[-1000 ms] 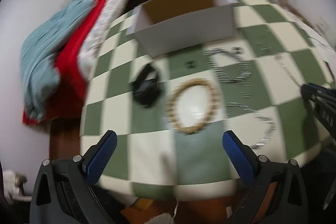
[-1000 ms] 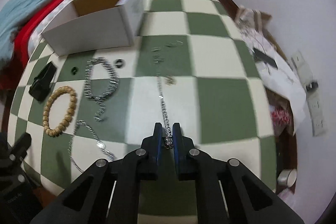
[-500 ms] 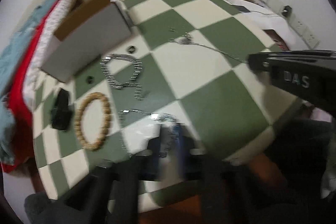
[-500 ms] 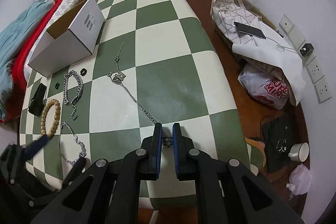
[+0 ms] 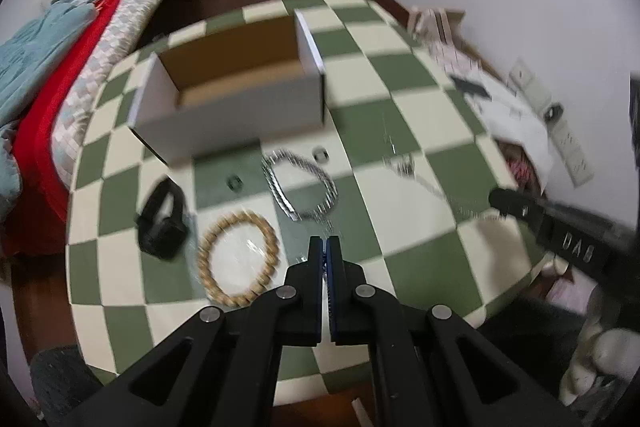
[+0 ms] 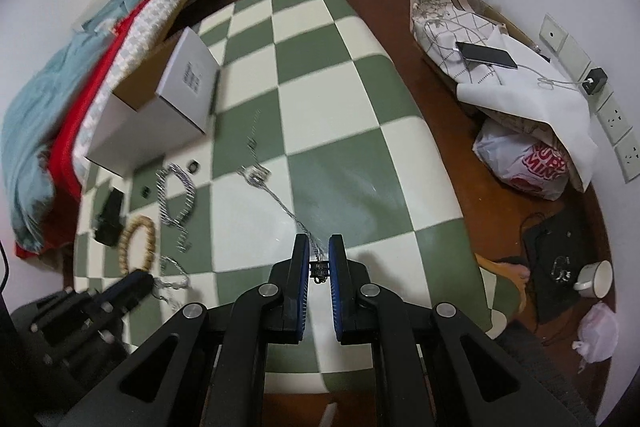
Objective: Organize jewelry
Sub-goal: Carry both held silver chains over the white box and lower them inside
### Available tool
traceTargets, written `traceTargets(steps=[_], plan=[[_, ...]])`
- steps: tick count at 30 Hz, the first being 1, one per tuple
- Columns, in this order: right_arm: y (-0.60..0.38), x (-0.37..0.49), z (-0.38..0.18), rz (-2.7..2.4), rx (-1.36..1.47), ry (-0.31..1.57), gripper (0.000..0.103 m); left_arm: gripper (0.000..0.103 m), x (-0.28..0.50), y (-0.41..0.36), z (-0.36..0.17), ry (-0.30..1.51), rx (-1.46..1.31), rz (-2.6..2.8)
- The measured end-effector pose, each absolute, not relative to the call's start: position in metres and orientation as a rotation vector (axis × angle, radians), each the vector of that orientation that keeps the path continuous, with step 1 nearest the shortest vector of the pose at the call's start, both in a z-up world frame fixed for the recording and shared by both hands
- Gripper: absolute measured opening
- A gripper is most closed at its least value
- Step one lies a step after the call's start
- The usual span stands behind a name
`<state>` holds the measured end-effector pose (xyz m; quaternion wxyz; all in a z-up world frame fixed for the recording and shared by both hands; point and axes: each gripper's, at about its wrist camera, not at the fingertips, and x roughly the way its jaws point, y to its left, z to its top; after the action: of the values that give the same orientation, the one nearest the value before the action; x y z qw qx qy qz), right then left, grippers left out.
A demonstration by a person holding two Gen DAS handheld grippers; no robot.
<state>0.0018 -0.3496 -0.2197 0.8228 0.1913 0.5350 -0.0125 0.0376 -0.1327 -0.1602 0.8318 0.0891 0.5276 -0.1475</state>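
Note:
My right gripper (image 6: 319, 254) is shut on the end of a thin silver necklace (image 6: 280, 201) that trails across the checkered table (image 6: 332, 131) to its pendant (image 6: 254, 175). My left gripper (image 5: 324, 251) is shut on another thin silver chain (image 6: 170, 277) at the table's near edge. A wooden bead bracelet (image 5: 239, 259), a chunky silver chain (image 5: 302, 185), two small rings (image 5: 321, 154) and a black clip (image 5: 162, 223) lie on the table. An open white box (image 5: 236, 99) stands behind them.
A bed with red and teal covers (image 5: 60, 59) runs along the table's left side. On the floor at the right are a carton under cloth with a phone (image 6: 486, 53), a plastic bag (image 6: 528, 163) and a white cup (image 6: 596, 279).
My left gripper went from wide open to shut and swung over to the thin chain by the table edge. My right gripper lifted and pulled back, drawing its necklace out straight.

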Motion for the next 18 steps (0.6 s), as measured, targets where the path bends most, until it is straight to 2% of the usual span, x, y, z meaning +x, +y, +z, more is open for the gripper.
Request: traceTargets(steps=[18], plan=[[-0.334, 0.036, -0.122, 0.091, 0.418, 1.042, 0.010, 0.000, 0.084, -0.102, -0.066, 0.985, 0.094, -0.332]])
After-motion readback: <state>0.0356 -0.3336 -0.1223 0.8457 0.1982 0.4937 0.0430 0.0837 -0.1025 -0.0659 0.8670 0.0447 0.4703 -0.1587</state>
